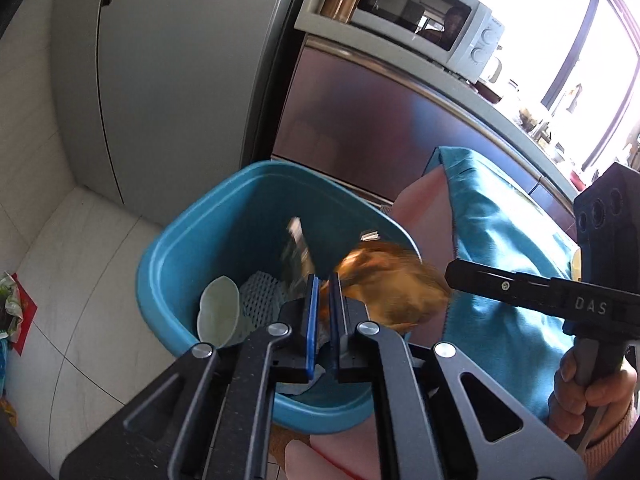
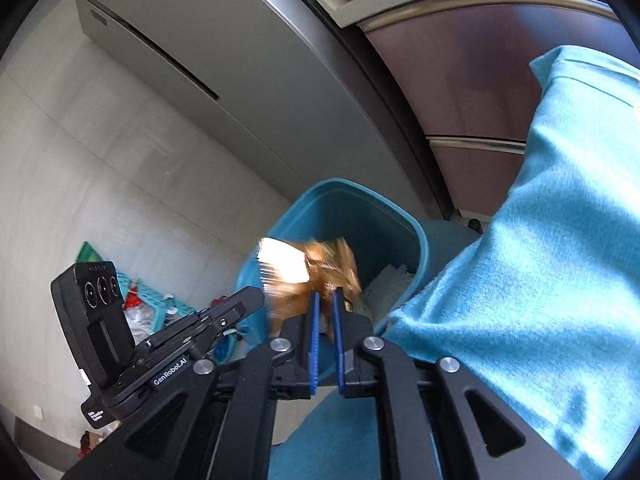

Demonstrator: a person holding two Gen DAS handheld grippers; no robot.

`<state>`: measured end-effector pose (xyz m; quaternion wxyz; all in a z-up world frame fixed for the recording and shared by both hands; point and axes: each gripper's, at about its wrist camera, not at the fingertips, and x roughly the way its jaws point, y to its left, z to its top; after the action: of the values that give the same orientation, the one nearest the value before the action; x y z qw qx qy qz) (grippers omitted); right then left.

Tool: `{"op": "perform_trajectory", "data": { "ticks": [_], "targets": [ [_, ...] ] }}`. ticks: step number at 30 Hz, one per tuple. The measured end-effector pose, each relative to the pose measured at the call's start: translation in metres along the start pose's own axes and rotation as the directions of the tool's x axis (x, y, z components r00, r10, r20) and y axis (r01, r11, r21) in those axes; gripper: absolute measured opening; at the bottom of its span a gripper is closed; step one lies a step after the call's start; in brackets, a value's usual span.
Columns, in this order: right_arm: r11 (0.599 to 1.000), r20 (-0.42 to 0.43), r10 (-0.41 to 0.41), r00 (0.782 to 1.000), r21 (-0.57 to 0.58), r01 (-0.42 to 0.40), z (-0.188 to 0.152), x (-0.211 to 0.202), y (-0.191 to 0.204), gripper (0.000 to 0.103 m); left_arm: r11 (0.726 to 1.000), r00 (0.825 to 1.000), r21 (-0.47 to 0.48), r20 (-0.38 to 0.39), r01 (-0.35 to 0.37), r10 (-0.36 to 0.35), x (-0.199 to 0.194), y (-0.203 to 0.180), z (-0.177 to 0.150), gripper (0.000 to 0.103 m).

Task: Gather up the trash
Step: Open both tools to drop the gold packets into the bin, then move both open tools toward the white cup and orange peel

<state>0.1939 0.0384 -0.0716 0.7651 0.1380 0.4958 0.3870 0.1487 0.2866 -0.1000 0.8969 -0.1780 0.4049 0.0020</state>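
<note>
A blue trash bin (image 1: 160,264) stands on the floor by the fridge; it holds a pale shell-shaped piece (image 1: 218,314), white foam netting (image 1: 260,296) and a blurred wrapper (image 1: 298,256). My right gripper (image 2: 325,294) is shut on a crinkly orange-brown wrapper (image 2: 332,260) with a white end, held over the bin (image 2: 384,216). In the left wrist view that wrapper (image 1: 392,284) is blurred at the bin's right rim. My left gripper (image 1: 324,280) is nearly shut over the bin, a scrap of the same wrapper showing between its pads; I cannot tell whether it grips.
A grey fridge (image 1: 168,64) and a steel cabinet (image 1: 360,128) with a microwave (image 1: 432,24) stand behind the bin. A teal cloth (image 1: 500,264) over a pink surface lies to the right. Bags and clutter (image 2: 152,312) sit on the floor at left.
</note>
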Motion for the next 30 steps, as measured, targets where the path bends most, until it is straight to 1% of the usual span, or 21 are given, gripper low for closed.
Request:
{"op": "perform_trajectory", "data": {
  "ticks": [1,3,6,10,14,16,20,23,24,27,29,30],
  "targets": [
    [1.000,0.003,-0.005,1.000,-0.010,0.005,-0.001,-0.002,0.002,0.008,1.000,1.000,-0.005,-0.010,-0.004,0.004,0.005,0.000,-0.001,0.012],
    [1.000,0.010,-0.008,1.000,-0.021,0.008,-0.004,-0.007,0.005,0.011,1.000,1.000,-0.008,-0.021,-0.015,0.014,0.013,0.001,-0.004,0.015],
    [0.999,0.021,-0.006,1.000,-0.033,0.007,-0.009,-0.019,0.006,0.012,1.000,1.000,-0.011,-0.027,-0.005,0.005,0.016,-0.001,-0.008,0.015],
    [0.998,0.041,-0.003,0.999,-0.061,0.005,-0.018,-0.042,0.006,0.017,1.000,1.000,0.021,0.010,0.001,-0.002,0.004,-0.014,-0.011,0.016],
    [0.993,0.084,-0.009,0.996,-0.115,0.018,-0.029,-0.074,0.007,0.023,0.997,0.998,0.082,0.063,0.008,-0.013,-0.017,-0.035,-0.014,0.023],
    [0.991,0.111,-0.022,0.994,-0.132,0.036,-0.037,-0.094,0.003,0.025,0.993,0.996,0.116,0.083,0.025,-0.035,-0.028,-0.049,-0.015,0.026],
    [0.988,0.177,-0.065,0.982,-0.128,0.088,-0.048,-0.137,-0.016,0.025,0.979,0.990,0.186,0.099,0.082,-0.102,-0.042,-0.084,-0.021,0.029],
    [0.988,0.228,-0.107,0.968,-0.088,0.130,-0.054,-0.169,-0.036,0.025,0.959,0.982,0.241,0.077,0.151,-0.174,-0.044,-0.116,-0.026,0.031],
    [0.987,0.243,-0.124,0.962,-0.068,0.145,-0.057,-0.181,-0.046,0.026,0.950,0.978,0.255,0.065,0.178,-0.200,-0.043,-0.127,-0.028,0.032],
    [0.980,0.288,-0.182,0.940,-0.020,0.196,-0.064,-0.209,-0.068,0.032,0.921,0.960,0.285,0.012,0.264,-0.279,-0.038,-0.159,-0.034,0.033],
    [0.972,0.313,-0.227,0.922,0.014,0.234,-0.068,-0.227,-0.088,0.033,0.901,0.947,0.299,-0.028,0.313,-0.320,-0.031,-0.182,-0.036,0.034],
    [0.967,0.324,-0.250,0.912,0.030,0.254,-0.069,-0.235,-0.096,0.034,0.894,0.944,0.309,-0.040,0.324,-0.328,-0.027,-0.194,-0.038,0.036]
  ]
}}
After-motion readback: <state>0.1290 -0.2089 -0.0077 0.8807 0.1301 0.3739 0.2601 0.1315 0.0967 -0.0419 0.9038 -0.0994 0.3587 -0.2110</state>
